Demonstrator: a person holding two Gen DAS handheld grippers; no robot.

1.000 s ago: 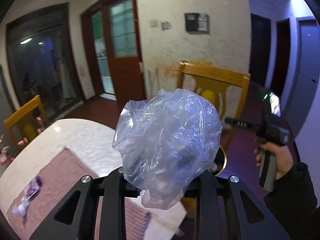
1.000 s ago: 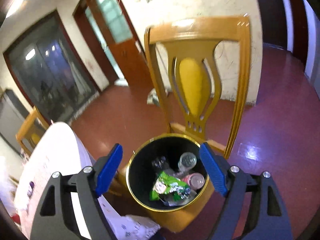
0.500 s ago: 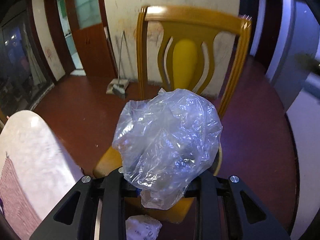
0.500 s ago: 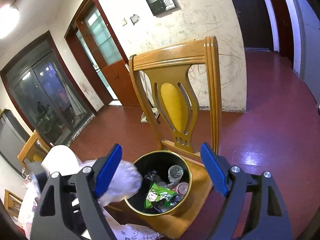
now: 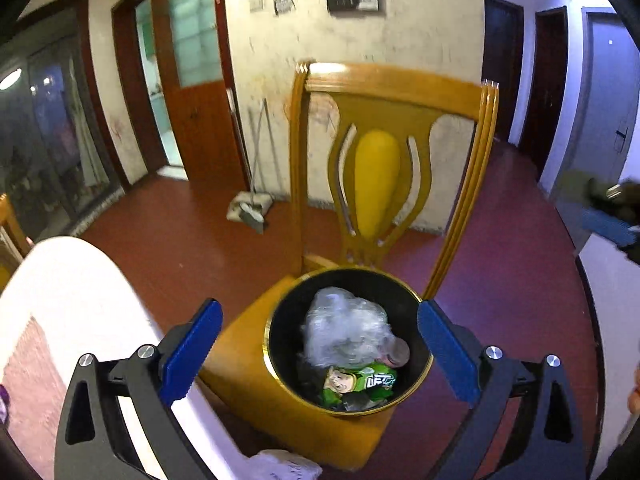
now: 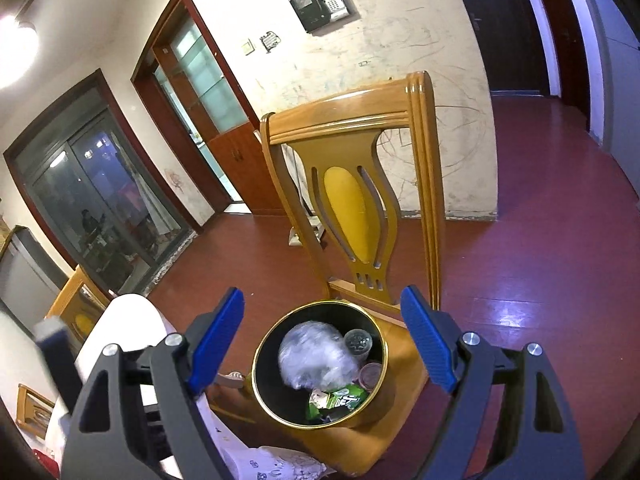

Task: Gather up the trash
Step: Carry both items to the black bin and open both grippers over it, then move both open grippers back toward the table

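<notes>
The plastic bag has dropped into the bin; both tools gape wide, empty.

Crinkled clear plastic bag in glossy gold-rimmed bin on varnished wooden chair

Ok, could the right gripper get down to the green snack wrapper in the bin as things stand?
Probably yes. The right gripper is open above the bin, whose mouth is uncovered. The green snack wrapper lies exposed at the near side; the crumpled clear plastic bag sits just behind it and might get brushed.
</notes>
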